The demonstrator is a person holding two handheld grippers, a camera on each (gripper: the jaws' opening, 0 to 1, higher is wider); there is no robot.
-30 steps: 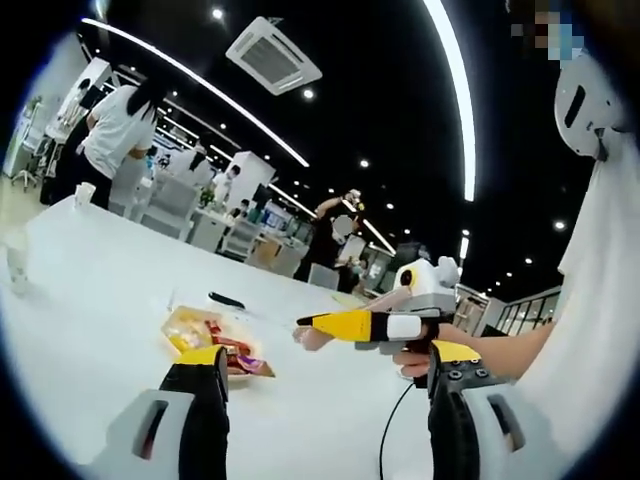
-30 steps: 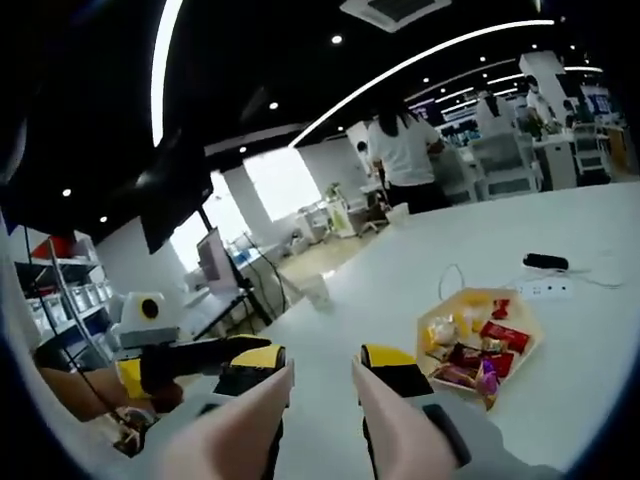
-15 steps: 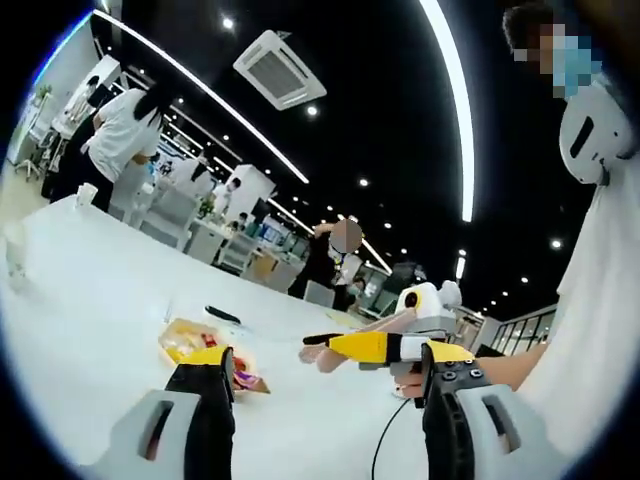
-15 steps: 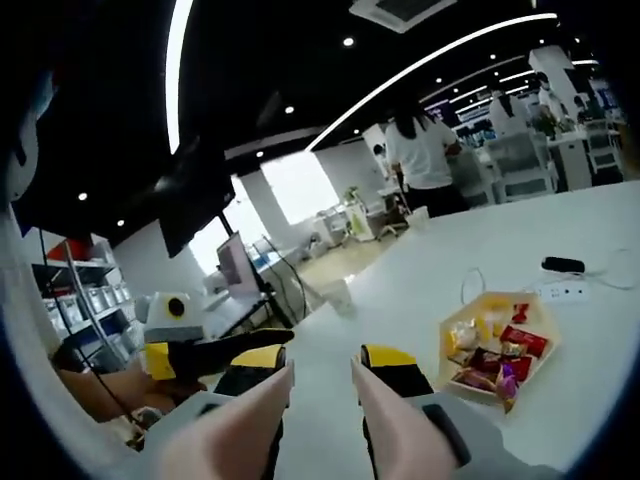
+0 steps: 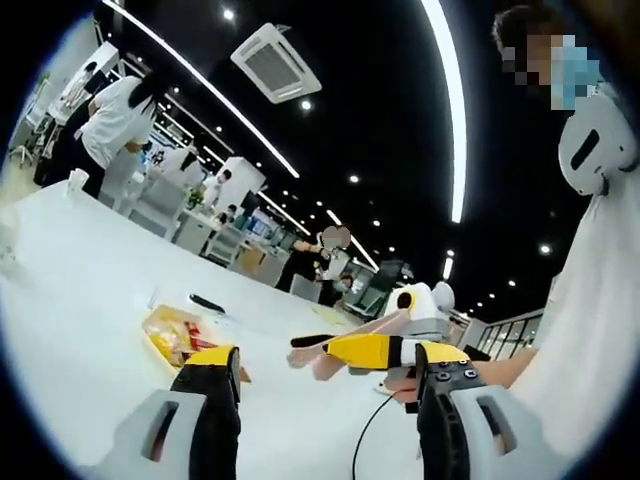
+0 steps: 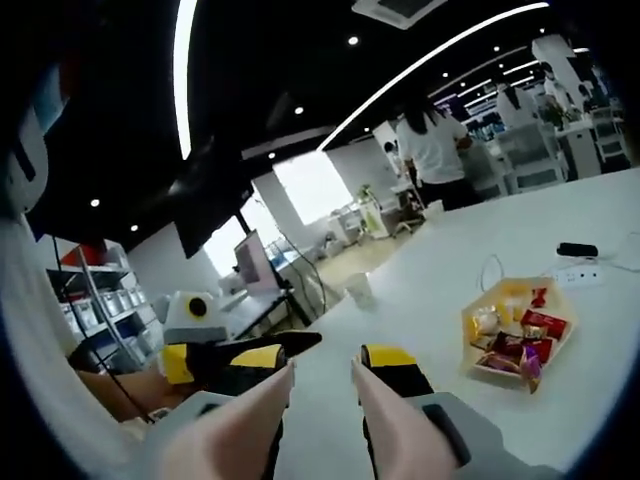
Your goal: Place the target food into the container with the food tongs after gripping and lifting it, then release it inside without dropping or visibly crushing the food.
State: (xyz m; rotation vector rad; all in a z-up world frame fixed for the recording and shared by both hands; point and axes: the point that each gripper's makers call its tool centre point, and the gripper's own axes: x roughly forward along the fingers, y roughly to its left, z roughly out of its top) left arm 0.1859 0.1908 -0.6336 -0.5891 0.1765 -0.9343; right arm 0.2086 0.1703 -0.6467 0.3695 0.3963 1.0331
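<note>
Above table (image 6: 600, 220) — both grippers level

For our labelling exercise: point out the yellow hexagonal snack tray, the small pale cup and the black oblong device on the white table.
Yellow hexagonal snack tray (image 6: 478, 318): right gripper view, left rim.
Small pale cup (image 6: 359, 290): right gripper view, side wall.
Black oblong device (image 6: 577, 249): right gripper view, top middle.

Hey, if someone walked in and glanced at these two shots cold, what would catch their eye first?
Probably the yellow tray heaped with bright snack packets, alone on the white table. Next, the right gripper, jaws apart and holding nothing, with the left gripper reaching in beside it. Behind, long ceiling light strips cut across a dark ceiling.
</note>
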